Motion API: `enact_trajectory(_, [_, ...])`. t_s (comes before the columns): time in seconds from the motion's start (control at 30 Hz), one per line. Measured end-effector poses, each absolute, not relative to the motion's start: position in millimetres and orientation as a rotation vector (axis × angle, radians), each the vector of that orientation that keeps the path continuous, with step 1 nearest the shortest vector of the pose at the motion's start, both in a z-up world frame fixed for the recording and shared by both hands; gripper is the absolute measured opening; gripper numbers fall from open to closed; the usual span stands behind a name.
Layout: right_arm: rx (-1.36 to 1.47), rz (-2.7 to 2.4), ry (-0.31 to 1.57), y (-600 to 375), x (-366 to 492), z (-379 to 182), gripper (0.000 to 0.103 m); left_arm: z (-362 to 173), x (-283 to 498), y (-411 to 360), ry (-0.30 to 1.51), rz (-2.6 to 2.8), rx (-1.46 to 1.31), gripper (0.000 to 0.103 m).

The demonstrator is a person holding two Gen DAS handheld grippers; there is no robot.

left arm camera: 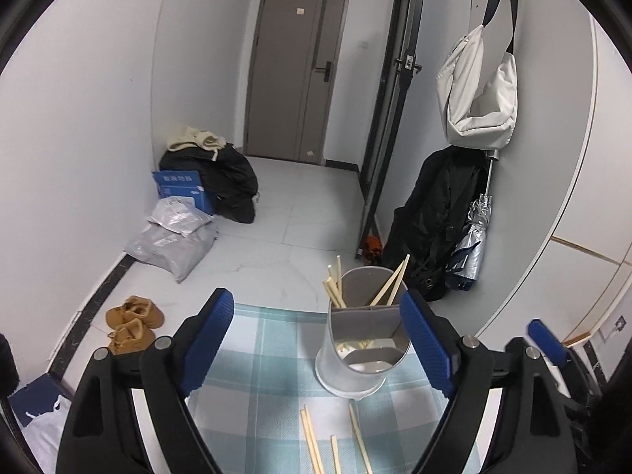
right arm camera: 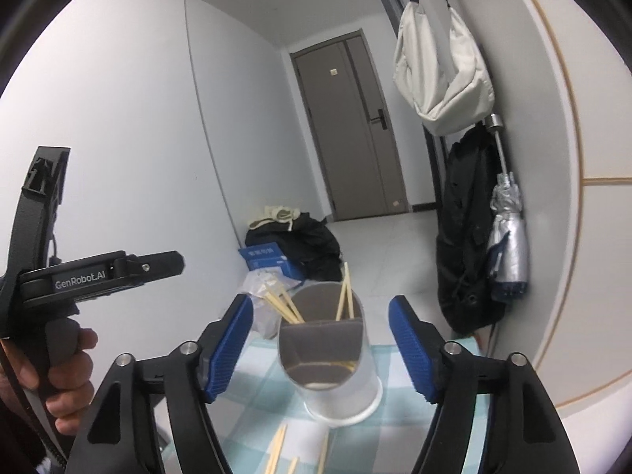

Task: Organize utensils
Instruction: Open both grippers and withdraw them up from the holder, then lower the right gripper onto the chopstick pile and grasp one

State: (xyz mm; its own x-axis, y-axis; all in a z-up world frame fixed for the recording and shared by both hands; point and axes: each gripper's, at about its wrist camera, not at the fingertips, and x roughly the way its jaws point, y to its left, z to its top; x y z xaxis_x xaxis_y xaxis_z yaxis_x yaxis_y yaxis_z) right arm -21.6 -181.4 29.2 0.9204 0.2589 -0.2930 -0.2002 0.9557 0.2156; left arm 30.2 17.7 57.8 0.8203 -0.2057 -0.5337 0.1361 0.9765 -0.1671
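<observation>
A silver divided utensil holder (left arm camera: 357, 351) stands on a blue-and-white checked tablecloth (left arm camera: 260, 355), with several wooden chopsticks (left arm camera: 335, 284) upright in its back compartments. Several loose chopsticks (left arm camera: 316, 446) lie on the cloth in front of it. My left gripper (left arm camera: 316, 339) is open and empty, with the holder between its fingertips and a little beyond. My right gripper (right arm camera: 320, 343) is open and empty, its blue pads (right arm camera: 233, 339) on either side of the holder (right arm camera: 328, 359). Loose chopsticks (right arm camera: 276, 450) lie below it. The left gripper's body (right arm camera: 98, 272) shows at the left, held by a hand.
The table's far edge drops to a tiled floor (left arm camera: 284, 237). On the floor are brown boots (left arm camera: 132, 322), grey parcels (left arm camera: 173, 237) and a blue box (left arm camera: 181, 189). A white bag (left arm camera: 478, 91), black coat (left arm camera: 438, 217) and silver umbrella (left arm camera: 470, 237) hang on the right wall.
</observation>
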Motion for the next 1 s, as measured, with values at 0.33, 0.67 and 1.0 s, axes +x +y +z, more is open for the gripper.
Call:
enact_trajectory(0.33, [0.186,0.154,0.315,-184.3,-54.2,20.0,0.093,42.1,-4.5,15.3,0.534,-0.124,-0.094,0.095])
enact_trajectory(0.67, [0.124,0.129,0.415,-173.1,-54.5,-14.2,0.093,-1.5,-1.9,27.6,0.567,-0.066,-0.101,0.095])
enact_trajectory(1.0, [0.061,0.212,0.642,-158.7,-21.7,-52.7,0.093,-46.8,16.3,43.0,0.685,-0.094,-0.073,0.095])
